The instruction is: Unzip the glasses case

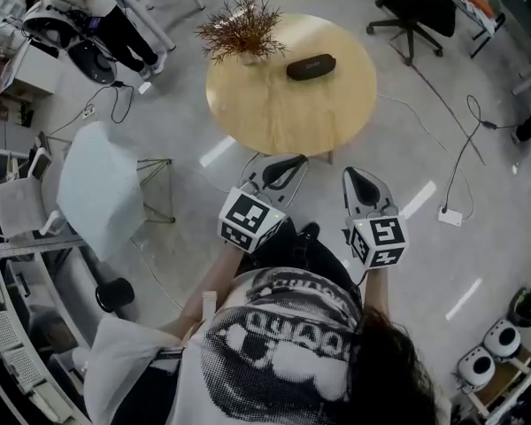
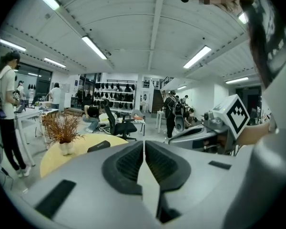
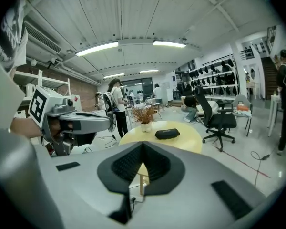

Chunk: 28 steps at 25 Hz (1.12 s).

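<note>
Left tool [image 2: 144,149]: jaws closed pad to pad, nothing between them. Right tool [image 3: 142,151]: same, shut and empty. Both are held out in front of the person, side by side, well short of the counter [image 1: 274,118], a round wooden top.

Glasses case [image 1: 311,66]: dark, looks zipped, lying toward the counter's far edge, just right of the dried plant [image 1: 242,30] in its vase. Zip pull is too small to make out.

Risks, my read:
- If the jaws aren't opened before arrival, they just shove the case.
- The case is loose, so tugging the zip without the other tool pinning it would drag it toward the far edge, maybe off.
- It sits far across the counter, so it's a long reach, and the left tool could clip the plant and tip it.
- With the pull this small, a pinch could miss it and grab fabric instead.
</note>
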### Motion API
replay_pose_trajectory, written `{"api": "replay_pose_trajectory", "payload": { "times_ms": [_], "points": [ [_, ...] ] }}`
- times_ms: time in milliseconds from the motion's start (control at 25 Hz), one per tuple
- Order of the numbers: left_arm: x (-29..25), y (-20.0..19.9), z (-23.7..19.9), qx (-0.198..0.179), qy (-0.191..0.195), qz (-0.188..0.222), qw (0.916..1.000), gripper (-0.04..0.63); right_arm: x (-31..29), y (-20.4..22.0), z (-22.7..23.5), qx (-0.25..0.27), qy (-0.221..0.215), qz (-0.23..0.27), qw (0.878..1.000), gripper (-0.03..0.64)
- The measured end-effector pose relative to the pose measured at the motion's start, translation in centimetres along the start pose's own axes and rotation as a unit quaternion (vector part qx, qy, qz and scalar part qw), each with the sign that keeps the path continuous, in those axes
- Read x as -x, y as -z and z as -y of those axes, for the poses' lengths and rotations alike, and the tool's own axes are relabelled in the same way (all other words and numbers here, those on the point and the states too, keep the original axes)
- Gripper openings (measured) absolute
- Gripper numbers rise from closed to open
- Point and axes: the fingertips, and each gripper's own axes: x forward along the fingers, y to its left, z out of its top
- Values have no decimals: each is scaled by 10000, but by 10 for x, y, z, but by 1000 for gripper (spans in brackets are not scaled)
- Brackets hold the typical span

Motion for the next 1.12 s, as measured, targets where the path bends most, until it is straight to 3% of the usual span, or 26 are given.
{"api": "replay_pose_trajectory", "payload": {
  "times_ms": [200,520,760,1000,1120],
  "points": [
    [4,2,-6,113,-301,-55,9995,20,-8,1,-1,2,-287,-40,9996,-2],
    [-6,8,-17,95,-410,-223,9989,20,-21,5,8,-55,-384,-59,9992,-2],
    [-43,3,-40,2,-387,-209,9990,20,-43,3,37,-50,-301,-97,9995,-2],
    [-93,-8,-67,117,-329,-180,9992,20,-70,-12,87,-26,-171,-283,9994,-2],
    [-113,-3,-97,273,-479,-228,9982,20,-96,-19,106,36,-218,-407,9989,-2]
  ]
}}
